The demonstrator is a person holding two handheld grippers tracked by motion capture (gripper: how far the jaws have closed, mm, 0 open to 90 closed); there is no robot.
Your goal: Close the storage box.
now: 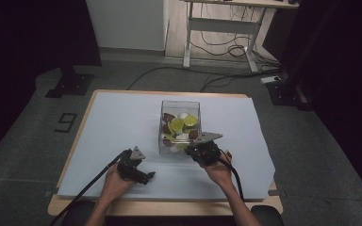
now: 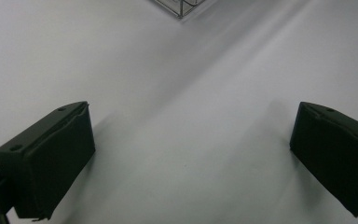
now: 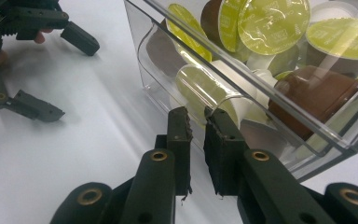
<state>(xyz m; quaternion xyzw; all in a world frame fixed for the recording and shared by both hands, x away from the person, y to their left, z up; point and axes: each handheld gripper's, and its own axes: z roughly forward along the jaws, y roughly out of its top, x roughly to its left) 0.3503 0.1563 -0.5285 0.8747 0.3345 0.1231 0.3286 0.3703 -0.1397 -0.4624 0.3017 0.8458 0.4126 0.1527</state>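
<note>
A clear, stiff plastic box (image 1: 179, 128) filled with green-lidded coffee capsules (image 3: 270, 23) stands mid-table. Its thin front wall is pinched by the right gripper (image 3: 196, 116); slipping is judged likely. The left gripper (image 1: 136, 168) rests spread, empty.

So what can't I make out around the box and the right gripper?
- Right gripper view: whether the jaws pinch the box wall; the gap is dark.
- Lower capsules: hidden under the top ones.
- Lid print: blurred.
- High view: capsules too small to count.
- Left gripper view: box cut off by the top edge.
</note>
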